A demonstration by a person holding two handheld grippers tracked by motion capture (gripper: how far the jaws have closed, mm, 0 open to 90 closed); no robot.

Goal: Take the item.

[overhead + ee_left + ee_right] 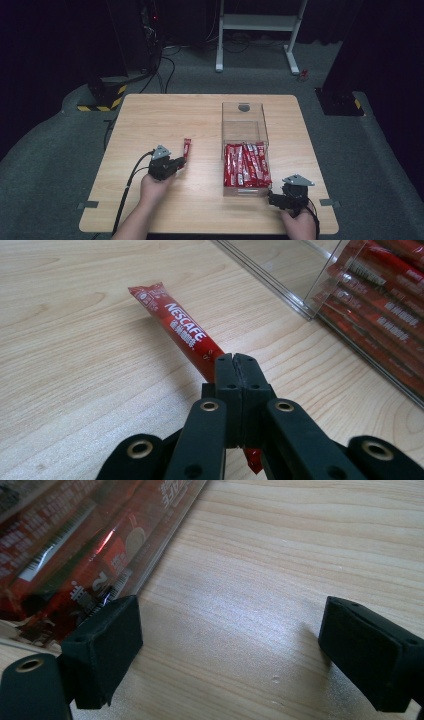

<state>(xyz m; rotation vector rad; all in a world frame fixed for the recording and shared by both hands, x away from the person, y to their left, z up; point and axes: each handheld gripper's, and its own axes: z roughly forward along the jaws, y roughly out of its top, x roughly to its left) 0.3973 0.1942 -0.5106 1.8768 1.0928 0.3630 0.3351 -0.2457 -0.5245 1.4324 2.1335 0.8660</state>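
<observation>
A red Nescafe coffee stick [186, 147] [180, 325] lies slanted on the wooden table [200, 115], left of a clear plastic box [244, 112]. My left gripper [180, 162] [234, 360] is shut on the stick's near end, and the rest of the stick points away from the jaws, low over the wood. Several more red sticks [247, 165] [380, 305] fill the near half of the box. My right gripper [272, 197] [235, 645] stands open at the box's near right corner, with bare wood between its fingers [107, 645]. The left finger is close against the box wall [75, 555].
The box's far half holds no sticks. Beyond the table stand a white frame [260, 22], dark stands with yellow-black striped bases [102, 97] and cables on the grey floor.
</observation>
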